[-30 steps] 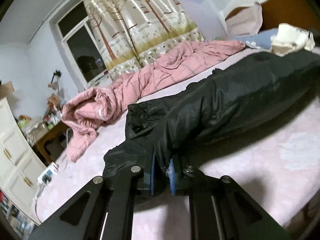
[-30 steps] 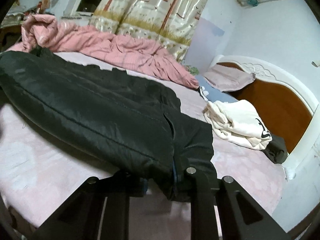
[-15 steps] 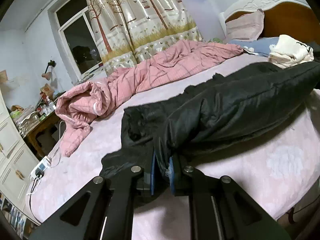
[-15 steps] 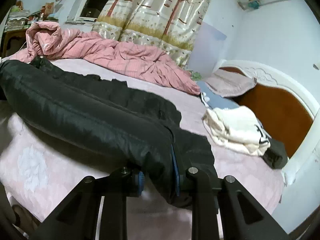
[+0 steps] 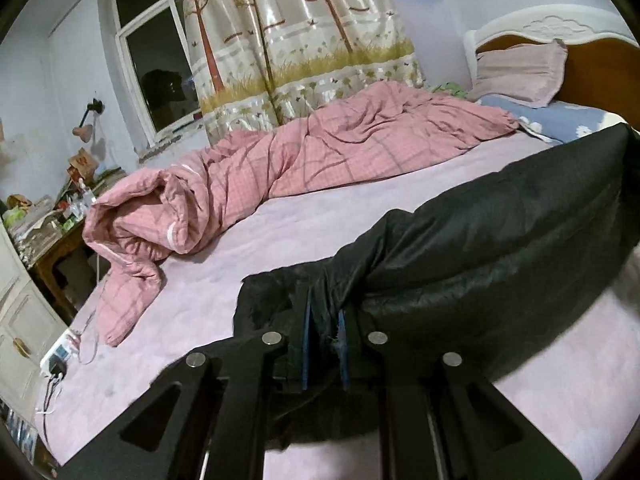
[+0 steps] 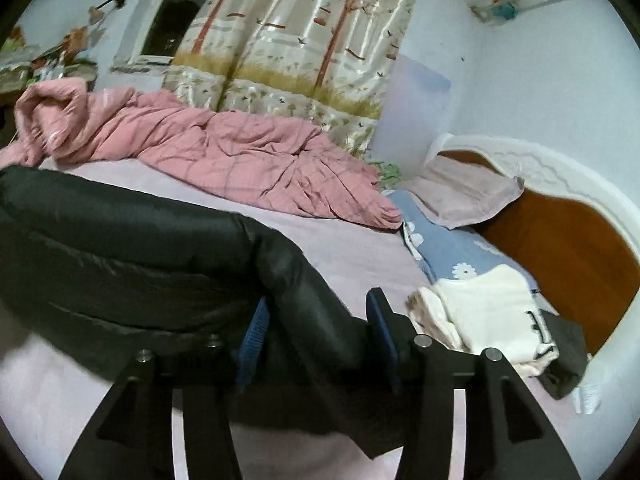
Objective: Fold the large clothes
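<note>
A large black padded garment (image 5: 500, 248) hangs stretched above the pale pink bed sheet (image 5: 224, 280), sagging between my two grippers. In the left wrist view, my left gripper (image 5: 324, 336) is shut on one bunched end of it, the fabric pinched between the blue pads. In the right wrist view the same garment (image 6: 120, 248) runs off to the left. My right gripper (image 6: 316, 328) has its jaws opening, and the other end of the garment still lies between them, against the left blue pad (image 6: 252, 332).
A crumpled pink checked quilt (image 5: 280, 176) lies along the far side of the bed. A folded white garment (image 6: 488, 308), a blue flowered pillow (image 6: 448, 248) and a wooden headboard (image 6: 560, 248) are at the right. A power strip (image 5: 60, 354) and a cluttered side table (image 5: 48, 216) stand at the left.
Both grippers have lifted the garment up off the sheet and drawn it back. The right gripper's jaws have spread apart around the fabric. The left stays clamped.
</note>
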`<state>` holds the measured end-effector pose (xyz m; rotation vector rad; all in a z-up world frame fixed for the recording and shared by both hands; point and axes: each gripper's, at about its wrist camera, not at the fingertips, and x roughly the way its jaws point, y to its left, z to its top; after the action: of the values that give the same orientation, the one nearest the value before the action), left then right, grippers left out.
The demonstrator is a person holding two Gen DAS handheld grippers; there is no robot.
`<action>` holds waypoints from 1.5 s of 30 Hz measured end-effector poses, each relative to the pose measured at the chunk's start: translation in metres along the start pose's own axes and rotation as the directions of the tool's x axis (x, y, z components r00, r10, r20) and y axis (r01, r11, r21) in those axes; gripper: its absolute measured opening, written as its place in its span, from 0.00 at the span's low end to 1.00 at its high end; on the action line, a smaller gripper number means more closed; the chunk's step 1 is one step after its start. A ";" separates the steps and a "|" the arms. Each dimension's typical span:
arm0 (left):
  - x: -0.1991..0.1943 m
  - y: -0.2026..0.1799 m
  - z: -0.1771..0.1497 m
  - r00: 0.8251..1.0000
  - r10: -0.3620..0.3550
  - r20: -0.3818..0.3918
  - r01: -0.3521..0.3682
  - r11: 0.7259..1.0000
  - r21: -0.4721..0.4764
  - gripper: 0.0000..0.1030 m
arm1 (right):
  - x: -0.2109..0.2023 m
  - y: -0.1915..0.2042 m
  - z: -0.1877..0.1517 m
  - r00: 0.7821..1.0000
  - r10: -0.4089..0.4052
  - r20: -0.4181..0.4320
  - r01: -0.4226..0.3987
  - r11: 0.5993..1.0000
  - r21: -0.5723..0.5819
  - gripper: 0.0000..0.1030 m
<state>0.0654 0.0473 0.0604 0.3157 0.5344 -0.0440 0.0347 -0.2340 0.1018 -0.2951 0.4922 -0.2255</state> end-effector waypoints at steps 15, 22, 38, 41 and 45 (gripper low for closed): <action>0.100 -0.024 -0.014 0.996 0.054 -0.077 -0.049 0.997 0.059 0.15 | 0.115 0.029 -0.023 0.998 -0.013 -0.058 0.017 0.998 0.064 0.60; 0.087 -0.017 -0.017 0.998 0.063 -0.014 -0.062 0.998 0.029 0.32 | 0.102 0.016 -0.030 0.999 0.036 -0.033 -0.031 0.992 0.125 0.64; 0.057 0.056 -0.033 0.996 0.094 -0.005 -0.093 0.967 -0.236 1.00 | 0.071 -0.055 -0.057 0.999 -0.045 -0.030 0.052 0.932 0.360 0.85; 0.058 0.073 -0.036 0.997 0.073 -0.008 -0.072 0.950 -0.304 1.00 | 0.077 -0.064 -0.062 0.999 -0.008 -0.049 0.027 0.916 0.400 0.85; 0.057 0.078 -0.036 0.997 0.073 -0.015 -0.074 0.952 -0.296 1.00 | 0.081 -0.065 -0.064 0.998 0.025 -0.058 0.000 0.921 0.391 0.85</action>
<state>0.1064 0.1345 0.0242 0.0423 0.5240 0.1089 0.0636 -0.3321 0.0348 0.1069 0.4988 -0.3155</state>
